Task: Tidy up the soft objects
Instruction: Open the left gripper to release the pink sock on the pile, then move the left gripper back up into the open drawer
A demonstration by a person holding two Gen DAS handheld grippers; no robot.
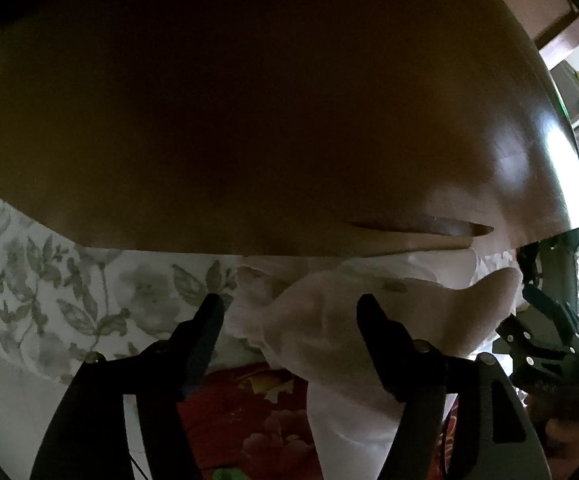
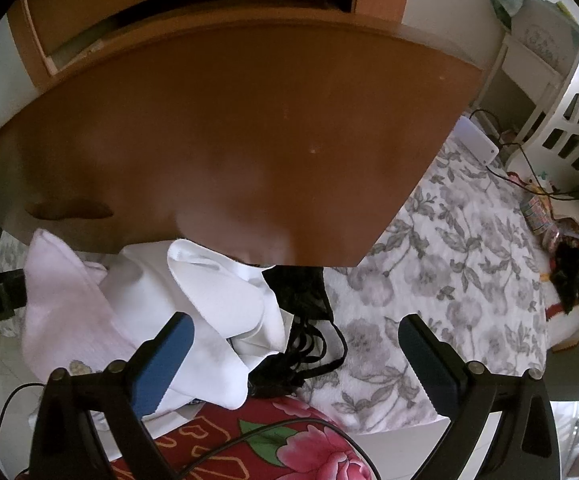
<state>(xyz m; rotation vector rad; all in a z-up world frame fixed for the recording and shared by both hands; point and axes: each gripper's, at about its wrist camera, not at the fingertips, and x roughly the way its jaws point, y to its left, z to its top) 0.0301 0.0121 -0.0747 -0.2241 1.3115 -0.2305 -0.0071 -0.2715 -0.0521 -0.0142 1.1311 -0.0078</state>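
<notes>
Left wrist view: left gripper [image 1: 289,322] jaws stand wide, pointing steeply down, with a pale pink sock [image 1: 321,332] lying between them; pads not pressing it, so the sock looks let go onto the pile. Right gripper [image 2: 295,344] jaws also wide and empty, hovering over the same heap.

Outward from the jaws: pile of soft items sits at the foot of a brown wooden board [image 2: 229,140], on a grey floral bedsheet [image 2: 429,280]. In the right wrist view the pile reads as the pink sock at left, a white sock [image 2: 225,292] on top of other white fabric, and a black strappy garment [image 2: 305,332] at the right edge. A red floral blanket [image 2: 301,448] runs along the near edge under both grippers. A white charger with cable [image 2: 477,140] lies further back on the bed, well apart.

Step, judged: between picks; one sock just placed, sorting is nowhere near done since the items lie tangled. Next move likely calls for dropping one pair of jaws onto a single item, probably the white sock on top, and pinching only that layer so the fabric beneath does not come along.
</notes>
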